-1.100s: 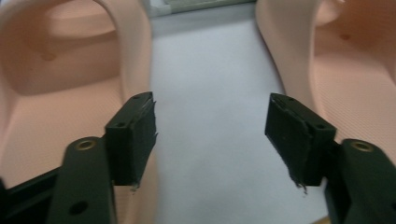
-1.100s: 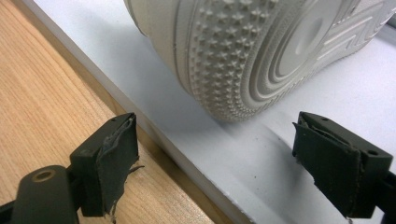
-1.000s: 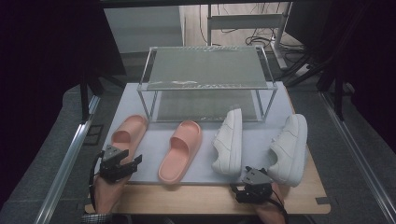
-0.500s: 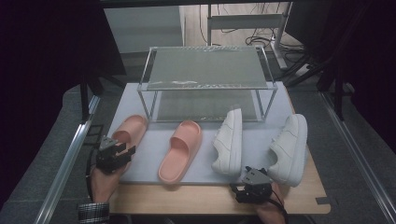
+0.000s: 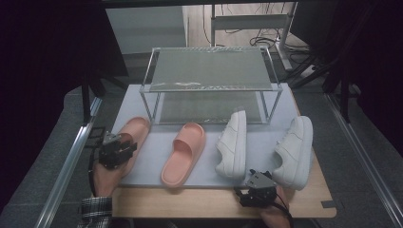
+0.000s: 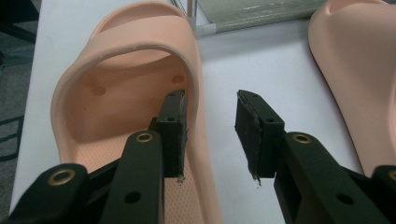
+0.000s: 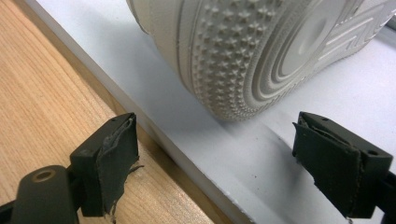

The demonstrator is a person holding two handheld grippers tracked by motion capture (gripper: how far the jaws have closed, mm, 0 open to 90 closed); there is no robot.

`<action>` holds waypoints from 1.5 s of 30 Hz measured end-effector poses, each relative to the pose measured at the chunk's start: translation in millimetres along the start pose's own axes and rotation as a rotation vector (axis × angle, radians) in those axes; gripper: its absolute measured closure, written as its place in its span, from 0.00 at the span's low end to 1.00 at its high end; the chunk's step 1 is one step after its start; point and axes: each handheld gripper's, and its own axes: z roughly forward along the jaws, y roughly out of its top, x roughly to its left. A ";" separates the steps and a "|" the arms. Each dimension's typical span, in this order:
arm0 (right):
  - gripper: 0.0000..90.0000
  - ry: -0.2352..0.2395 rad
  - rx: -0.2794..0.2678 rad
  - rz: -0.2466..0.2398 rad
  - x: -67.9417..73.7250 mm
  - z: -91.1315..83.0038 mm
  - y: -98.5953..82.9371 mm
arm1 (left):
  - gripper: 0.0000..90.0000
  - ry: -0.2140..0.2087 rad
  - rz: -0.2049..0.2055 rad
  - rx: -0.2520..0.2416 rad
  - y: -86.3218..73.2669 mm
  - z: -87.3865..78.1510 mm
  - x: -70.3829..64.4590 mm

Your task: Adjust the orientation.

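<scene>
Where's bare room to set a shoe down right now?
Both tiers of the wire rack are bare. The wooden strip along the near table edge, between the left gripper and right gripper, is free. The grey mat is crowded: two pink slides and two white sneakers, narrow gaps between.

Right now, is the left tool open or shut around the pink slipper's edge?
Open. The left tool has one jaw inside the pink slipper and one outside its side wall, with a clear gap between them.

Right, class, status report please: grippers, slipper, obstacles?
Left gripper open, straddling side wall of left pink foam slipper. Right gripper open, idle before white sneaker. Nothing blocking.
</scene>
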 end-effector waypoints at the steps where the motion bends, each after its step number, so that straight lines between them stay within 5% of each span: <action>1: 0.16 0.000 0.000 -0.001 0.1 0.0 0.0 | 0.71 0.001 0.000 0.000 1.0 1.7 0.5; 24: 0.16 -0.005 0.002 -0.008 1.0 0.3 0.1 | 0.85 0.027 -0.001 0.052 12.3 23.4 2.2; 34: 0.16 -0.007 0.002 -0.013 1.0 0.4 0.0 | 0.93 0.036 -0.028 0.054 12.9 25.1 4.6; 45: 0.16 -0.007 0.002 -0.013 1.0 0.4 0.0 | 0.95 0.062 -0.014 0.046 13.8 21.7 3.1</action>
